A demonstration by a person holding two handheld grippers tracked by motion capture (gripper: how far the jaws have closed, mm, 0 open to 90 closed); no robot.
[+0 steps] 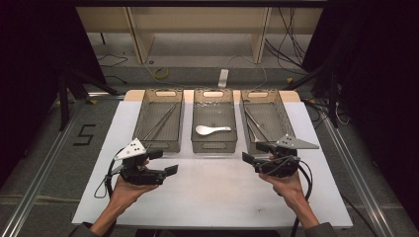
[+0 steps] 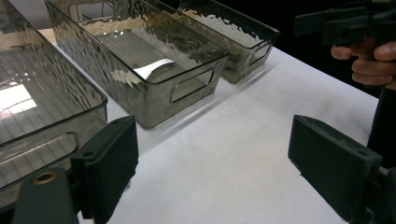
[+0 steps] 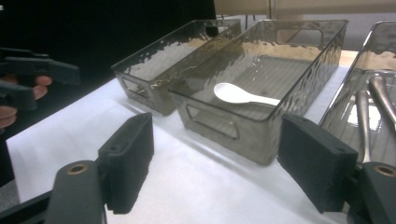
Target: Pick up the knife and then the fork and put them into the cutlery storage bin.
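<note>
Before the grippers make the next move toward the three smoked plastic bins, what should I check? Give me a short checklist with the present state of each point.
1. Left gripper jaws open, nothing between them: ok.
2. Right gripper jaws open, nothing between them: ok.
3. White ceramic soup spoon lies flat inside the middle smoked plastic bin: ok.
4. Thin metal chopsticks lie inside the left smoked plastic bin: ok.
5. Metal utensils lie inside the right smoked plastic bin; exact kind: cannot tell.
6. White table sheet between both grippers is bare: ok.
</note>
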